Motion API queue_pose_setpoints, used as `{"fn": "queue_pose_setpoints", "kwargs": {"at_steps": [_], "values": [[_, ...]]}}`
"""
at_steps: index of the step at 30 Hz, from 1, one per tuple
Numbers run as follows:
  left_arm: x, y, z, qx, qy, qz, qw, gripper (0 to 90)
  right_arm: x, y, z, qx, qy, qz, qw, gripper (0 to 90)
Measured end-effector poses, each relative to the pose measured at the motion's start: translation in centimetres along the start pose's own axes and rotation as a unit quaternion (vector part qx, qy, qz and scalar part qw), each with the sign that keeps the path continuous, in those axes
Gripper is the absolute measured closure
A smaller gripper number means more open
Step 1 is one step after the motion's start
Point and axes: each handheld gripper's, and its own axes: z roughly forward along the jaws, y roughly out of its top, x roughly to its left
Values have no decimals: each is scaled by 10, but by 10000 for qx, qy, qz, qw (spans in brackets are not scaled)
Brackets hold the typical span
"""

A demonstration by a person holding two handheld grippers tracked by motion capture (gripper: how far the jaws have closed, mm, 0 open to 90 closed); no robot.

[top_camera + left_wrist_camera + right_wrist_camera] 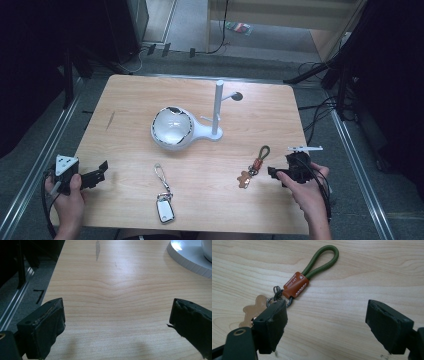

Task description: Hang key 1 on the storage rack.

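A keychain with a green cord loop (pixel 322 258), an orange leather tag (pixel 295 285) and a tan gingerbread-man charm (pixel 253 308) lies flat on the wooden table (pixel 125 100). In the high view this keychain (pixel 254 166) sits just left of my right gripper (pixel 274 174). Seen from the right gripper view, my right gripper (pixel 327 312) is open and low over the table, its left jaw over the charm's edge. A second keychain with a silver fob (pixel 164 206) lies near the front edge. My left gripper (pixel 101 172) stands open at the front left, and in its own view the left gripper (pixel 117 312) has bare wood between its jaws.
A white stand with a round bowl-like base (pixel 171 128) and an upright post with a side peg (pixel 218 102) occupies the table's middle; the base's rim (pixel 190 255) is at the top right of the left gripper view. Metal rails and cables run beside the table.
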Motion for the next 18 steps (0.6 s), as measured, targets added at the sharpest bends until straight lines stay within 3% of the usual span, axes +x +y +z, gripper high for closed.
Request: {"fn": "queue_pose_setpoints", "kwargs": {"at_steps": [6, 12, 13, 18], "values": [[-5, 0, 0, 11, 188, 184, 9997, 3, 10, 18, 0, 446, -164, -120, 9988, 160], [-6, 0, 0, -4, 334, 175, 9993, 3, 17, 26, 5, 750, -256, -81, 9968, 151], [-8, 0, 1, -4, 475, 210, 9986, 3, 18, 27, 8, 849, -261, -71, 9960, 147], [-11, 0, 2, -33, 659, 304, 9974, 3, 23, 30, 17, 1111, -278, 53, 9934, 147]]}}
